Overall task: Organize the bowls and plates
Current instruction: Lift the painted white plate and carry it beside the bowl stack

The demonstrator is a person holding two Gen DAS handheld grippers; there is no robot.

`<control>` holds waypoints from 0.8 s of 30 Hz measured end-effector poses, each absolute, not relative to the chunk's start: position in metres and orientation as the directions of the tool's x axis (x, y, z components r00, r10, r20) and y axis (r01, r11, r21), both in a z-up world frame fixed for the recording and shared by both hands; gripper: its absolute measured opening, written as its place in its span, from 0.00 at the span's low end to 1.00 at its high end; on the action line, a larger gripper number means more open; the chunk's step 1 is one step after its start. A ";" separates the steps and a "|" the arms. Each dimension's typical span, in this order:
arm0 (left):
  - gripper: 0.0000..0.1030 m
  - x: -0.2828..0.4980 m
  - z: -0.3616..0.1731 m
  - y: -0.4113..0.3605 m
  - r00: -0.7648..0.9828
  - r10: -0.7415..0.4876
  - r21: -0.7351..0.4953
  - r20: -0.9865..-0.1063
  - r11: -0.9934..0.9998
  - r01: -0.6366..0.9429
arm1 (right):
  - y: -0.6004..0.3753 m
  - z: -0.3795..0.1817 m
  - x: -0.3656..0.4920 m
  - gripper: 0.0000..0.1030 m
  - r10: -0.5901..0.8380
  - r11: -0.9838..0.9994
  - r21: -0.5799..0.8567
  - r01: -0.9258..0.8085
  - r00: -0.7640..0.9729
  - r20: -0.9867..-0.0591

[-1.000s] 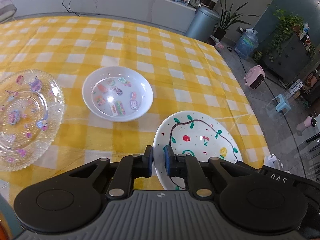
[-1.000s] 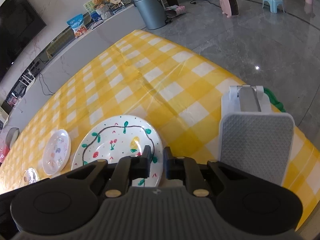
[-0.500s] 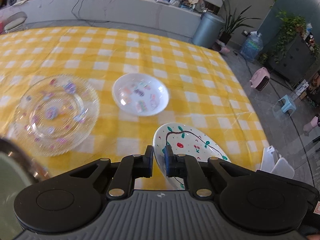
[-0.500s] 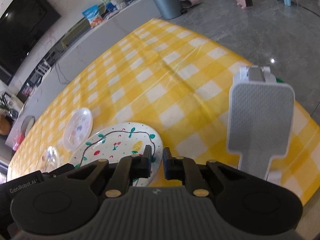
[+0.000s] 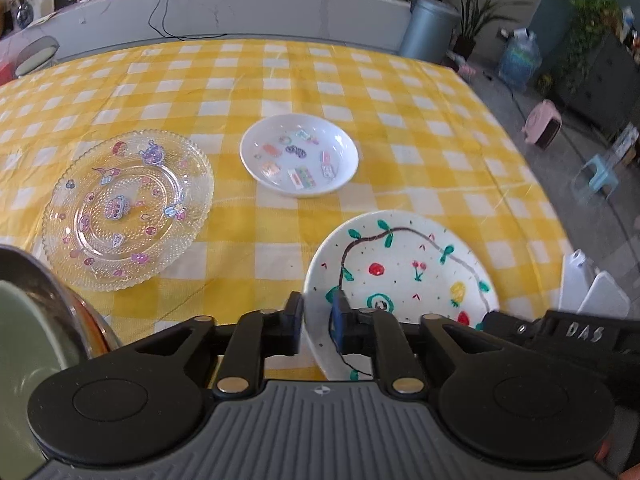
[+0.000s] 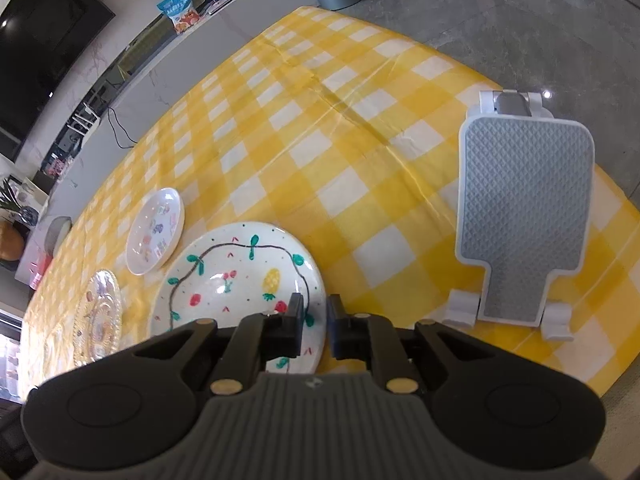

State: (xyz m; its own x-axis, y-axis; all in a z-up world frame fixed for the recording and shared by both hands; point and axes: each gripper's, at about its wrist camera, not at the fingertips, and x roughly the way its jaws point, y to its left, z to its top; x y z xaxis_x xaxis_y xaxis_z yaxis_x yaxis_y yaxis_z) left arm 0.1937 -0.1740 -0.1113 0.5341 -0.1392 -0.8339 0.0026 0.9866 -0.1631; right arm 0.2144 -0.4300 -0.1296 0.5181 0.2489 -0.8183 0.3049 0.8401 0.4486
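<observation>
Since a second ago the left gripper (image 5: 317, 320) has drawn back from the table, so the clear glass plate (image 5: 128, 210) and the small white bowl (image 5: 299, 155) sit farther up its view, and a green-lined bowl (image 5: 24, 344) with a shiny metal rim has come in at the lower left corner. Only the left wrist view shows that bowl; only the right wrist view shows the whole grey stand (image 6: 524, 216), a flat slab with a diamond-textured pad in a white frame, propped on small white feet near the table's right edge. Left to right on the yellow-and-white checked tablecloth (image 5: 280, 92) lie the beaded, scallop-edged glass plate with pastel cartoon stickers, the round glossy bowl with stickers inside, and the large painted plate (image 5: 404, 276), glazed white ceramic with a dark vine loop, green leaves, cherries and a pineapple. The left gripper's jaws are opening, straddling the painted plate's near-left rim with a gap on both sides, so nothing is clamped. The right gripper (image 6: 315, 322) also has its jaws opening, a narrow gap showing between them over the plate's near-right rim (image 6: 240, 280), not pressing on it.
</observation>
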 end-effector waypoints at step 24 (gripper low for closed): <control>0.16 0.184 -0.104 -0.172 0.548 -0.135 -0.162 -0.825 0.987 -0.001 | -0.441 -0.124 0.211 0.04 0.287 0.816 0.497 0.294 0.541 -0.791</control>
